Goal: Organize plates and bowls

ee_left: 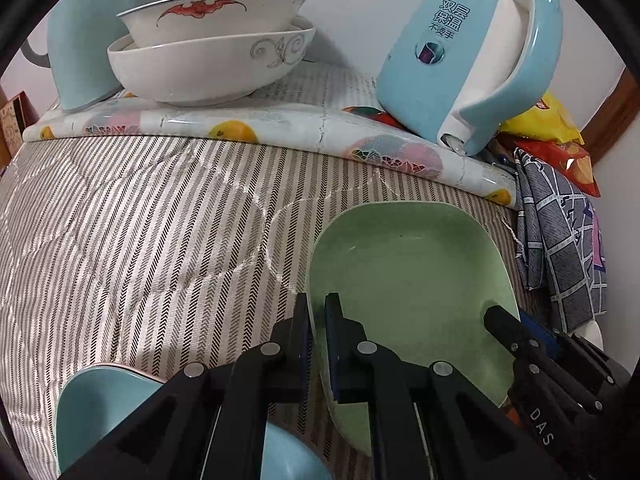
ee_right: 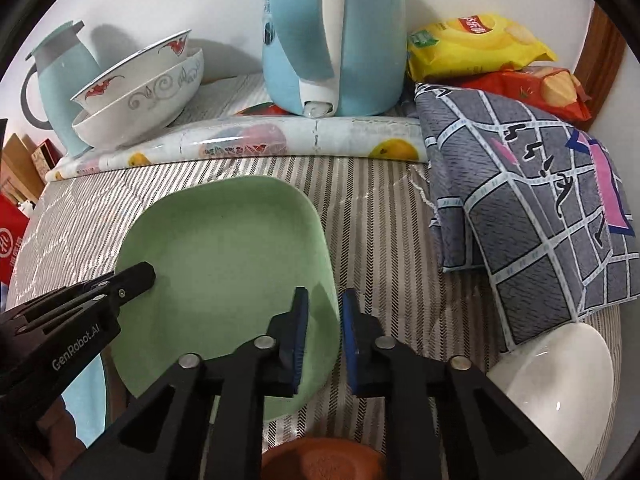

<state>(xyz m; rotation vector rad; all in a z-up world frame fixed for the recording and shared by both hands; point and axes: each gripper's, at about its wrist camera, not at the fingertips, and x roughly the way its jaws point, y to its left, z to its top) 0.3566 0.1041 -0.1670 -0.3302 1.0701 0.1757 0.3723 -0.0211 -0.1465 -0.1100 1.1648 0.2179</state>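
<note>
Your left claw [ee_left: 318, 332] is clamped on the left rim of the green plate [ee_left: 404, 280]; your right claw [ee_right: 325, 332] straddles the opposite rim, its jaws narrow, and whether the blue pads already bite or stand just off the edge I cannot tell; so the plate is caught between your 2 claws, low over the striped surface [ee_left: 140, 240]. The plate is a rounded rectangle; its long axis runs away from you toward the blue kettle [ee_right: 332, 40] at the back, its hollow faces up, and in the left view it looks tilted, the left edge raised.

The risks, as I judge them: if the right pads close only on the lip, the smooth plate can slip out when you lift, and it then swings from the left grip alone; if your 2 hands rise unevenly, the plate twists and can pop free; the white bowl [ee_right: 560, 380] near your right claw and the blue bowl [ee_left: 104, 412] by your left claw sit close enough to be knocked; the 2 stacked bowls [ee_left: 212, 56] at the back stand well apart from all this.
</note>
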